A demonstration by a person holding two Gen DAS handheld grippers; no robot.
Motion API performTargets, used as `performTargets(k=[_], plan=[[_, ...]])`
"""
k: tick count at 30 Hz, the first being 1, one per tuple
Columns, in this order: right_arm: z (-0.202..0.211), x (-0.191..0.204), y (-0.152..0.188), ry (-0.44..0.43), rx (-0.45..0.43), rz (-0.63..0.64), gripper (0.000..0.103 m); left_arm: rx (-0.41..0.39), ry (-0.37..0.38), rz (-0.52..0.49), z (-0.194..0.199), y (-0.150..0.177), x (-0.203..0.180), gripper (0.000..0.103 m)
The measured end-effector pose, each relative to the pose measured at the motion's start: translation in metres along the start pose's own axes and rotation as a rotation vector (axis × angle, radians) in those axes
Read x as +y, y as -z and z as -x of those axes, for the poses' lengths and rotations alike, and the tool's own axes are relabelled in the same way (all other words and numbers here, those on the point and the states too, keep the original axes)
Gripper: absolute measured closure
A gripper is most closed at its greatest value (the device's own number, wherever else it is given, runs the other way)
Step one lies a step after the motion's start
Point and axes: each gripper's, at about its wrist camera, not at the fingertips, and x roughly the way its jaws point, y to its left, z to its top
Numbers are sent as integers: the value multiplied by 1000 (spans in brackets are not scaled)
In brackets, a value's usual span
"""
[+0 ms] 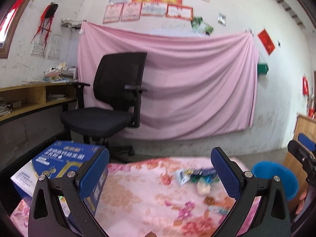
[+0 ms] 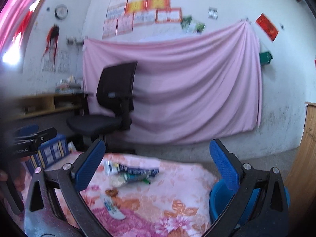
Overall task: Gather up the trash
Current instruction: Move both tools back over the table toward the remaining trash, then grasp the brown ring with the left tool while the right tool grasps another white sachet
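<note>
Hovering wide open and holding nothing: left gripper (image 1: 160, 169), right gripper (image 2: 158, 164). Lying at lower centre on floral cloth (image 2: 177, 203): wrappers (image 2: 132, 172). Standing at lower right: blue bin (image 1: 276, 177).

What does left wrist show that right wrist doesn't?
Left wrist only: the printed top of the blue box, and the right claw at the frame's right edge.

Right wrist only: the left claw at the frame's left edge, and a white-blue wrapper lying in full view.

Both: open claws, wrapper pile on the floral cloth, blue bucket, black chair, pink sheet.
</note>
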Motion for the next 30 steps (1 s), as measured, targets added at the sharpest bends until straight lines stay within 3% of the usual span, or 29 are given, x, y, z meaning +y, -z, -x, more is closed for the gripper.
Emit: performTargets(k=[7,14,20,22,26,30], plan=[[-30,1,15,-51,206,-7,0,233,12,-26,-34,19,3,2],[-60,14,42,-138,455,23,0,383,35,-16,-61,34,4,2],[-74,18,56,-258,606,6,19,491,81,-45,-82,47,-4,4],[-78,22,62,-301,660,11,21,535,101,-52,-88,52,-7,7],[-83,32,70,-351,717,47,24,623,131,-61,-103,64,-11,26],[-88,41,76,-366,764,89,39,655,146,-62,-108,69,-13,27]])
